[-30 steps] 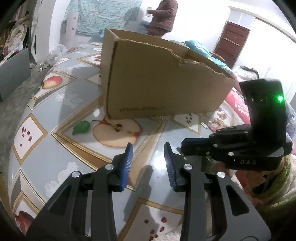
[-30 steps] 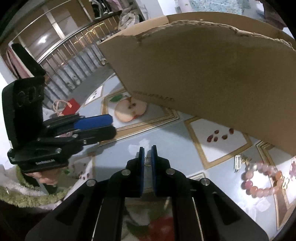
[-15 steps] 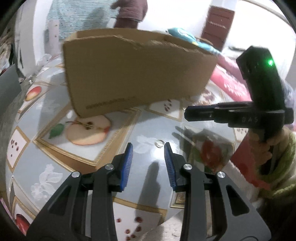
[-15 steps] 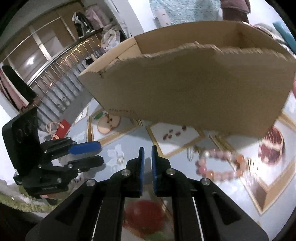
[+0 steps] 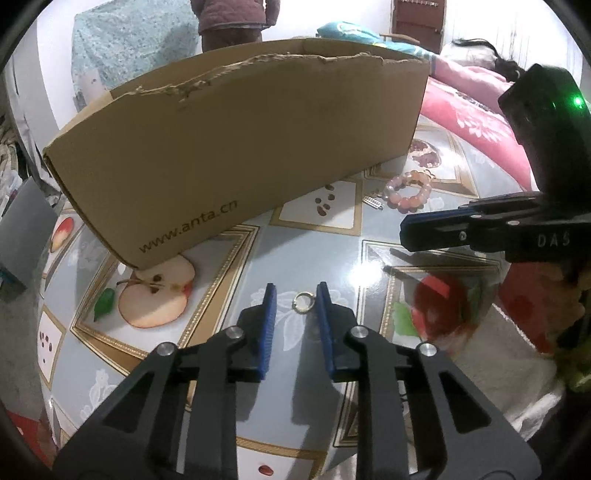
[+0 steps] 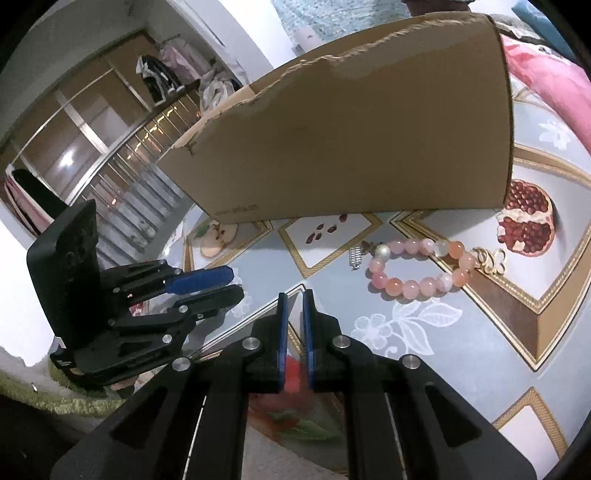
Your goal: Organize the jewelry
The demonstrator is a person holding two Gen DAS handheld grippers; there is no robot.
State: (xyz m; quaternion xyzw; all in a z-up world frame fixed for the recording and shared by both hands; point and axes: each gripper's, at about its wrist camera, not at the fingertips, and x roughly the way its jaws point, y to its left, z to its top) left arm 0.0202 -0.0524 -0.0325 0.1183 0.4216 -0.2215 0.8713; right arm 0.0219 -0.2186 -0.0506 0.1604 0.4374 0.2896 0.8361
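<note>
A small gold ring [image 5: 303, 302] lies flat on the table between the tips of my open left gripper [image 5: 295, 295], which is low over it. A pink bead bracelet [image 5: 407, 191] lies further right by the cardboard box [image 5: 236, 155]; it also shows in the right wrist view [image 6: 417, 269], with a small silver clasp [image 6: 355, 254] to its left and a gold charm [image 6: 489, 258] to its right. My right gripper [image 6: 294, 299] is shut and empty, short of the bracelet; it shows in the left wrist view [image 5: 406, 230]. The left gripper shows in the right wrist view [image 6: 231, 282].
The open-topped cardboard box [image 6: 351, 140] stands at the back of the fruit-patterned tablecloth [image 5: 317, 236]. A pink quilt [image 5: 476, 122] lies at the right. A person [image 5: 232, 18] stands behind the box. A stair railing [image 6: 122, 195] is off to the left.
Both grippers have swung right. The ring has come in between the left gripper's fingertips, and the bracelet has come into fuller view ahead of the right gripper. Both jaws kept their openings.
</note>
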